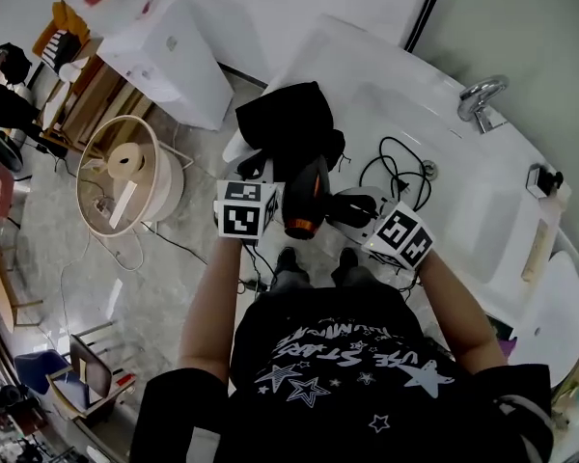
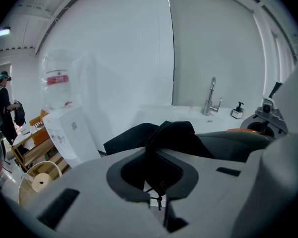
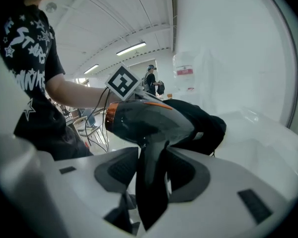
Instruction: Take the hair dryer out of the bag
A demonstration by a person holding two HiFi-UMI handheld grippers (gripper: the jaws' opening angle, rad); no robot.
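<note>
Right gripper view: right claw (image 3: 150, 180) pinches the dryer (image 3: 149, 125), left claw (image 2: 158, 182) clamps the bag (image 2: 176, 135) — draw them steadily apart, keeping the bag taut.

I stand on a pale, marbled grey floor (image 1: 68, 278) beside a white bathtub (image 1: 482, 230), which has a chrome faucet (image 1: 481, 99) on its rim and a small pump bottle (image 2: 237, 112) close by. The wall (image 2: 218, 43) behind the tub is plain and light, split by one dark vertical strip (image 2: 170, 48). To my left stands a white water dispenser (image 1: 169, 61) — a clear bottle (image 2: 57, 81) with a red label on top — and near it a round cable spool (image 1: 125, 177) and some low wooden furniture (image 1: 87, 99). Long tube lights (image 3: 130, 48) run across the ceiling farther back, where a person (image 2: 5, 115) stands.
</note>
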